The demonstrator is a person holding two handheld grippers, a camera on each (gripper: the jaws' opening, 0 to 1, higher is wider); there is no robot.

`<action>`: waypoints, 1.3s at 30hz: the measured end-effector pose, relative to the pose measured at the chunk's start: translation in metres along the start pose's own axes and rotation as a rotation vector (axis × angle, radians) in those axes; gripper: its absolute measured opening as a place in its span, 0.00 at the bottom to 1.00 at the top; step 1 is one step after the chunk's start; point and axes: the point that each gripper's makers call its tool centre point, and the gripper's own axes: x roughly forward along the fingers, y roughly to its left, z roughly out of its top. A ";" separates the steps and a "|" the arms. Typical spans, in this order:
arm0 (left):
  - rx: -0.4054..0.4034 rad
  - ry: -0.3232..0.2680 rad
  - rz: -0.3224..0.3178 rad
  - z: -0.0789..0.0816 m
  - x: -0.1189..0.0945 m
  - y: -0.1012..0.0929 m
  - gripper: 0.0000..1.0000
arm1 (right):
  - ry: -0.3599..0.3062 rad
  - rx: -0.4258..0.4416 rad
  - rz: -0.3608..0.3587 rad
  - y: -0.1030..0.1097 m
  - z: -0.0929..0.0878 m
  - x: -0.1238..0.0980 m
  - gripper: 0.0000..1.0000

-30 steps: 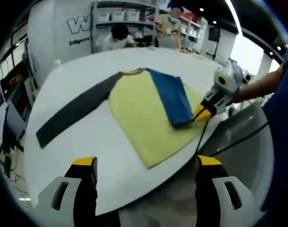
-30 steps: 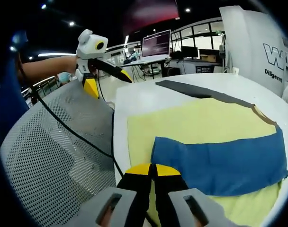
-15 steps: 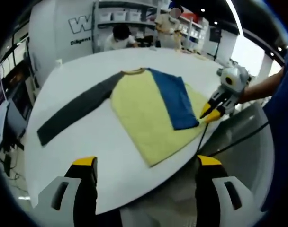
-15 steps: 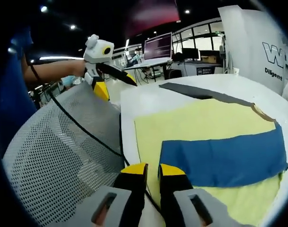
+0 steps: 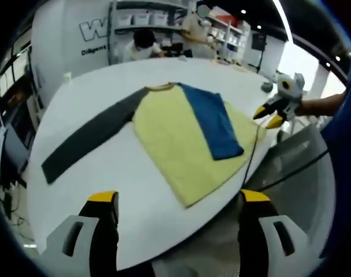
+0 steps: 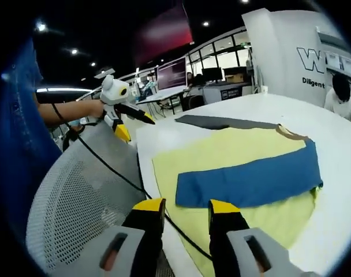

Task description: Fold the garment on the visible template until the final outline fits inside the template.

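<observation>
Lettering "W" and "Diligent" (image 6: 317, 81) marks the wall. We find the shirt (image 5: 181, 135) flat on the white table (image 5: 106, 173), blue sleeve (image 5: 213, 118) folded across. Left gripper (image 5: 174, 199) gapes wide, empty; right gripper (image 6: 184, 206) parted, empty, beside a mesh chair (image 6: 83, 202).

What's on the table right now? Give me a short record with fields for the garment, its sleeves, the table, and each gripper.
garment: yellow shirt lying flat on the table
blue sleeve: folded across the yellow body
grey sleeve: stretched straight out, unfolded
table: white, round
left gripper: open, holding nothing, above the near table edge
right gripper: open, holding nothing, off the garment
</observation>
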 end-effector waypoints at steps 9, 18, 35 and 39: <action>-0.038 -0.025 0.002 0.001 0.004 0.013 0.81 | -0.041 0.056 -0.053 -0.013 -0.002 -0.049 0.58; -0.152 -0.091 0.046 0.002 0.013 0.046 0.84 | -0.026 0.029 -0.129 -0.022 -0.006 -0.091 0.70; -0.578 -0.437 0.264 0.022 0.007 0.168 0.83 | -0.023 0.059 -0.118 -0.006 0.006 -0.102 0.69; -0.712 -0.505 0.329 0.018 0.001 0.205 0.80 | -0.011 0.064 -0.103 -0.004 0.009 -0.094 0.70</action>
